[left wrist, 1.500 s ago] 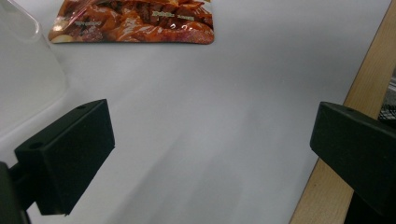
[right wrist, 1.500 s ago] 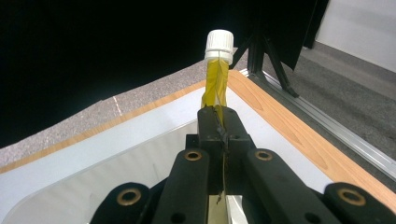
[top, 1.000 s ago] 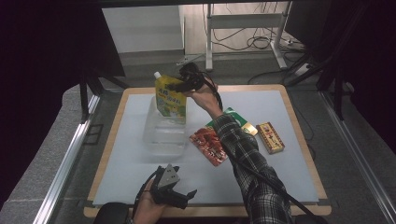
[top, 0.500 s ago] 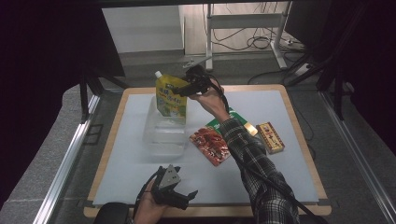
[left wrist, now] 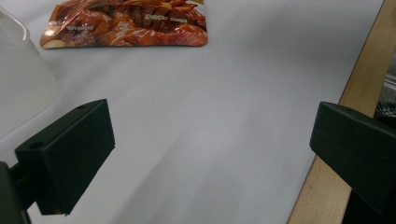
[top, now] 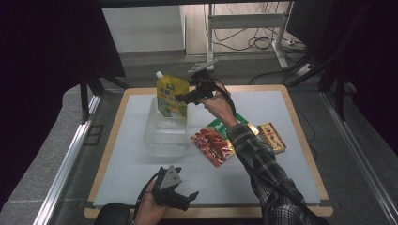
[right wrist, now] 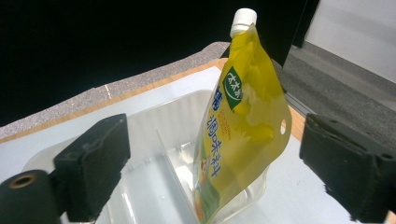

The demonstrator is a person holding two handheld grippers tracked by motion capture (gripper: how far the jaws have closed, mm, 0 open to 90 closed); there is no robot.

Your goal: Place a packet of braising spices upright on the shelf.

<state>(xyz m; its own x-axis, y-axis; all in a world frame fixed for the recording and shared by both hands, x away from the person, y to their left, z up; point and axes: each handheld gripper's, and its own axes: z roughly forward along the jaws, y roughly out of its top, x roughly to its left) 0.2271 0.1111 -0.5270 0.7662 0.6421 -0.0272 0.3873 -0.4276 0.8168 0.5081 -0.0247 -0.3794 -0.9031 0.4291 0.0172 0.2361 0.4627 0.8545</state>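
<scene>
With the right gripper (top: pixel 182 98) just released and spreading wide, the soft, floppy yellow spouted pouch (right wrist: pixel 240 130) stood in the clear divided tray (right wrist: pixel 154 140), best retaken near its stiffer capped top.

pouch (right wrist: pixel 243 121): yellow, white cap, green-white logo, blue lettering | tray (right wrist: pixel 154 186): clear | packet (top: pixel 212 144): red-orange | bench (top: pixel 277 126): pale grey mat, light wood edge | sleeve (top: pixel 263 164): dark plaid

Table evenly lit from above — surroundings dark — soft shadows, sharp focus.
</scene>
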